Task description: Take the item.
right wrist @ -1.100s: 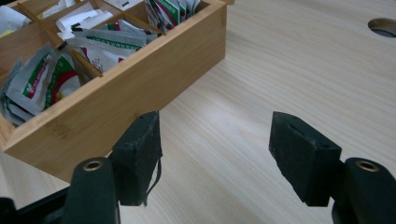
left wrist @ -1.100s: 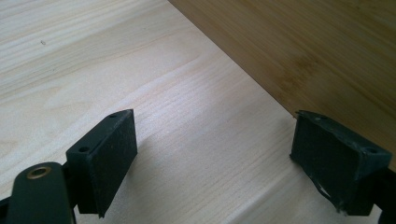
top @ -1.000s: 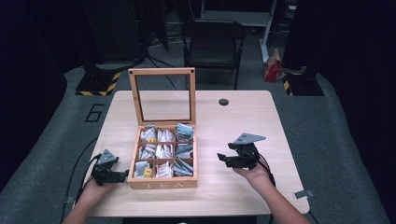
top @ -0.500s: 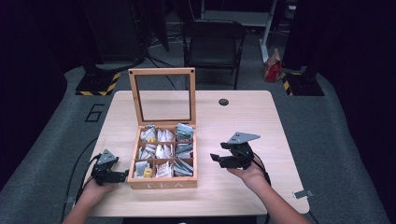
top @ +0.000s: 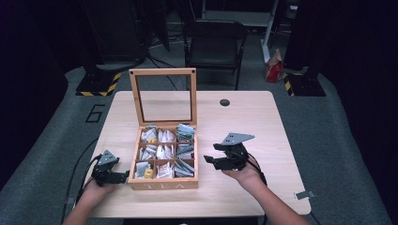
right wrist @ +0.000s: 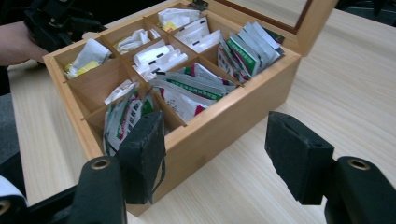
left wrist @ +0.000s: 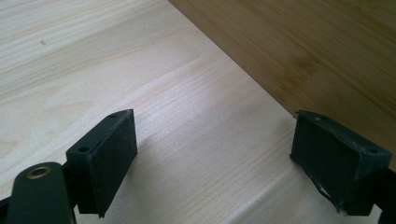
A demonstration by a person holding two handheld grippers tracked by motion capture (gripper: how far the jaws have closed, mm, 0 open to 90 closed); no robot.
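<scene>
Both grippers [top: 126, 177] [top: 211, 153] level, flanking tea box [top: 163, 184], jaws apparently apart.

The person's left hand [top: 96, 187] rests low at the near left, holding the left black two-jaw hand-held gripper [top: 123, 177] level, jaws standing wide apart with nothing between them. The right hand [top: 244, 174] carries the right black hand-held gripper [top: 210, 153] raised a little, pointing leftward; its jaws stand apart and empty, having just been closing slightly. Both forearms enter from the bottom edge.
</scene>
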